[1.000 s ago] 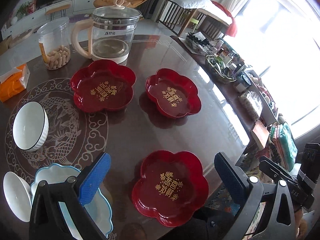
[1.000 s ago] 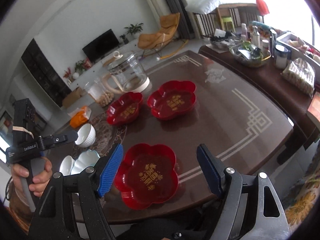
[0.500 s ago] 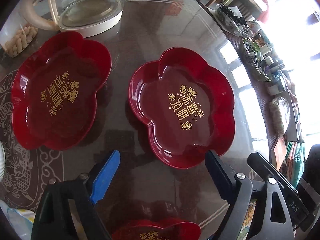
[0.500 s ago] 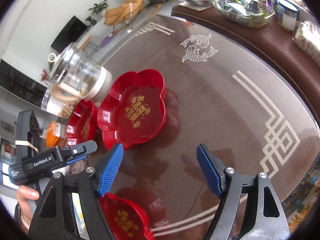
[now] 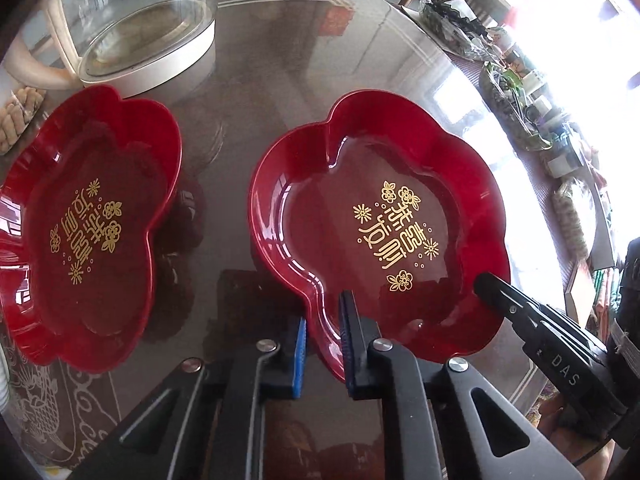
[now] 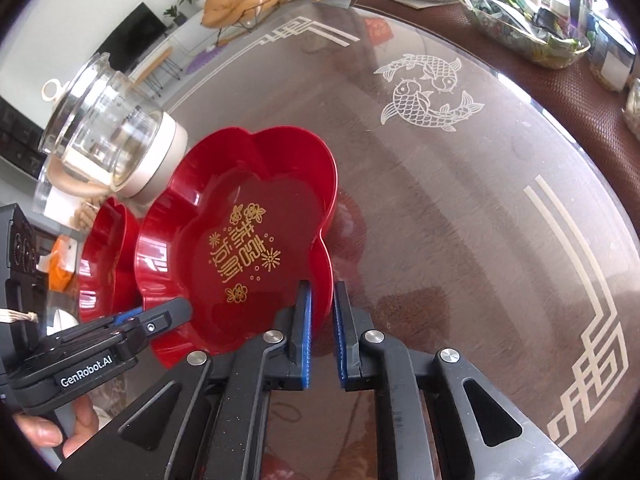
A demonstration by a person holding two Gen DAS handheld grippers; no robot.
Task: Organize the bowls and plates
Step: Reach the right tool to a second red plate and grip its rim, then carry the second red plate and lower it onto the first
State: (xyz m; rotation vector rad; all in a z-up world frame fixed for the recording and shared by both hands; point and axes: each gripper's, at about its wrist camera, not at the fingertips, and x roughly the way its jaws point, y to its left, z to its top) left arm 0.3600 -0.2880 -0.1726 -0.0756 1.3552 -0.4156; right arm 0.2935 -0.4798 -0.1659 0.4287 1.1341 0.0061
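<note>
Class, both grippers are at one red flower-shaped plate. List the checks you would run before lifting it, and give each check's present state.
1. Right gripper shut on the rim of the red flower-shaped plate: ok.
2. Left gripper jaws closing, rim between them: ok.
3. Plate empty: ok.
4. Second red plate apart from it: ok.
5. Glass kettle apart from the plate: ok.
6. Plate already off the table: cannot tell.
</note>
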